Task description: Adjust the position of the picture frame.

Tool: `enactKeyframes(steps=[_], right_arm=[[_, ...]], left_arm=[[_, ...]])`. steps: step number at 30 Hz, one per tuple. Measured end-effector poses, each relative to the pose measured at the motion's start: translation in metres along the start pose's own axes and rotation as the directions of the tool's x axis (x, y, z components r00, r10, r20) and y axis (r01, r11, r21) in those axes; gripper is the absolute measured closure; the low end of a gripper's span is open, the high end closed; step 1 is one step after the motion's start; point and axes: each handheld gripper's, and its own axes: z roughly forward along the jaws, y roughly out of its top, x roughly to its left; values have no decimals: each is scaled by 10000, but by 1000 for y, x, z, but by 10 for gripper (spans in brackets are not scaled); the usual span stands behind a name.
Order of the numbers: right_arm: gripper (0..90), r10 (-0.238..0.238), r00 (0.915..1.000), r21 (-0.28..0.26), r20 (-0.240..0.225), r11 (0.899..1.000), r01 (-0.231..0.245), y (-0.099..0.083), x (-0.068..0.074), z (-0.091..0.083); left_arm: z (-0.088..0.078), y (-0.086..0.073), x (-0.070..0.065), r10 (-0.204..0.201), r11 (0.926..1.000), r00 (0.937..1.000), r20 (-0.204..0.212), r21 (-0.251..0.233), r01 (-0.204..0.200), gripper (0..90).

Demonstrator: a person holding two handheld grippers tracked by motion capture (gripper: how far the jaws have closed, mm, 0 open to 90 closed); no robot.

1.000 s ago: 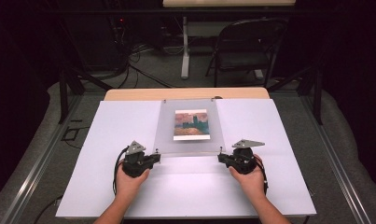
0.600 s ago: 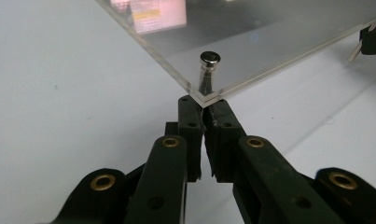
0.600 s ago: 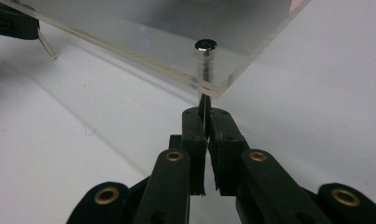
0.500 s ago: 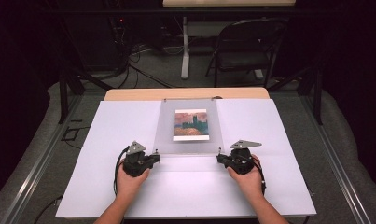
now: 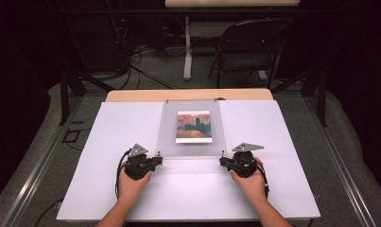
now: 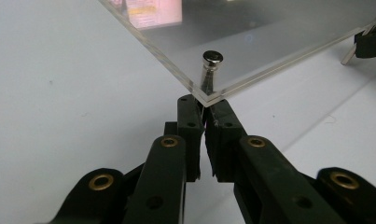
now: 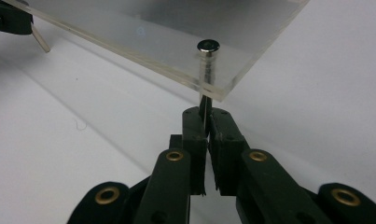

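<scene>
A clear acrylic frame (image 5: 190, 144) holding a small painted picture (image 5: 193, 126) lies in the middle of a white board (image 5: 108, 189). Metal pins sit in its near corners. My left gripper (image 5: 158, 158) is at the near left corner, jaws shut on the lower end of the pin (image 6: 210, 70) under the plate edge (image 6: 232, 56). My right gripper (image 5: 222, 161) is at the near right corner, shut on the thin stem below its pin (image 7: 208, 49). In both gripper views the near edge of the acrylic frame (image 7: 153, 42) stands a little off the board.
The board rests on a wooden table (image 5: 188, 94). Behind the table are a folding chair (image 5: 249, 47), a white table leg (image 5: 187, 47) and cables on the floor. Bare board lies to both sides of the frame.
</scene>
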Motion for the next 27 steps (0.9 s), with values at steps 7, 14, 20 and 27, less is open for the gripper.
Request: enactKeyframes(steps=[7, 14, 20, 27], right_arm=[[768, 183, 9998, -21, -65, 9998, -183, 0, 3, -5], [652, -331, 9994, -82, -111, 9994, 331, -3, 12, -16], [541, -709, 9974, -194, -88, 9973, 708, -5, 16, -27], [497, -1225, 9923, 29, 185, 9925, 1224, -8, 19, -42]], left_arm=[[-3, -4, -2, -156, 9999, 9999, 10, 4, 156, 762], [-17, -8, -8, 165, 9995, 9999, 2, -287, -165, 598], [-29, -10, -11, 290, 9985, 9995, -135, -461, -296, 489], [-41, -12, -12, 323, 9974, 9992, -229, -637, -337, 446]])
